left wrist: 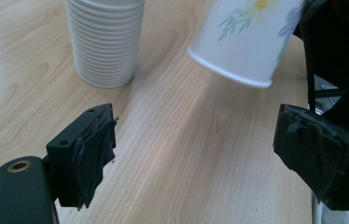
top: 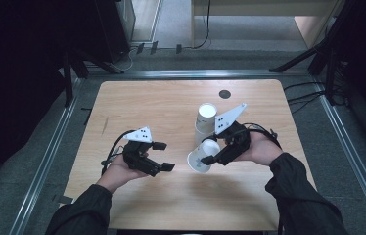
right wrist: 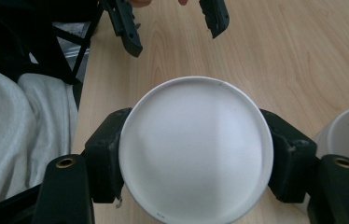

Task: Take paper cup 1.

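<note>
A white paper cup with a flower print lies tilted on its side in my right gripper, which is shut on it just above the wooden table. In the right gripper view its white bottom sits between the two pads of my right gripper. A tall stack of white paper cups stands upright just behind it. My left gripper hovers to the left, open with nothing between its jaws. In the left gripper view, that gripper faces the stack and the held cup.
A small black disc lies near the table's far edge. Metal rails and dark stands surround the table. In the right gripper view, light cloth shows beyond the table's edge, and the left gripper is at the top.
</note>
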Demonstrator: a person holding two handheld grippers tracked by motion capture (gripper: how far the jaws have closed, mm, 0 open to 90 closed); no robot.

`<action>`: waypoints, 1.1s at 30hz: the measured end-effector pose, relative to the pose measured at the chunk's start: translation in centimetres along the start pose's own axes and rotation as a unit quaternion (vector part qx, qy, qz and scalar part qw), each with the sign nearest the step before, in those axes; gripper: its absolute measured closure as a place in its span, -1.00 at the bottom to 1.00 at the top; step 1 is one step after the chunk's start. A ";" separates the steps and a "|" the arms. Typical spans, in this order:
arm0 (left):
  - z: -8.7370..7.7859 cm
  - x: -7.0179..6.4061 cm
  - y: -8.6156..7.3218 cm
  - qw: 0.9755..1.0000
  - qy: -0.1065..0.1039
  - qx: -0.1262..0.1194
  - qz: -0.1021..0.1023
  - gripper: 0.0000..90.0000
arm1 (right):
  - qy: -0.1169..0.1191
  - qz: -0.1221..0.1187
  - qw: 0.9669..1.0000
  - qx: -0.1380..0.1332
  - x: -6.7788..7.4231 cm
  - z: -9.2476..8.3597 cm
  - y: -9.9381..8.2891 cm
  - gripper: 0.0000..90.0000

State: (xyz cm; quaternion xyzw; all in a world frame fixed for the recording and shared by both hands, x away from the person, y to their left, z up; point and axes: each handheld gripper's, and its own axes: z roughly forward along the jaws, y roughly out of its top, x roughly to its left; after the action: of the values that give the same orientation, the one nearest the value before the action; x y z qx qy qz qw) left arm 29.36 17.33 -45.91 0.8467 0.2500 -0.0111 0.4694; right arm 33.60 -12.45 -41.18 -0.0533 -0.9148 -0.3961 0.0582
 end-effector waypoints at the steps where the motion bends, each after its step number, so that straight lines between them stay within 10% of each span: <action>1: 0.2 -0.1 0.1 1.000 -0.004 -0.001 0.003 -0.71 | -0.001 0.000 1.000 -0.001 0.0 0.2 -0.2 -0.25; 33: 3.3 -0.3 0.6 0.998 -0.065 -0.003 0.019 -0.72 | 0.012 0.054 0.991 -0.118 0.0 3.0 -2.8 -0.25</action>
State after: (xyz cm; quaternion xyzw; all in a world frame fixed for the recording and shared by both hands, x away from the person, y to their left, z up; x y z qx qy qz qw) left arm 30.12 14.32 -47.18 0.8473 0.2031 -0.0565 0.4874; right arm 33.05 -12.14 -45.27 -0.1047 -0.8564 -0.4985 0.0837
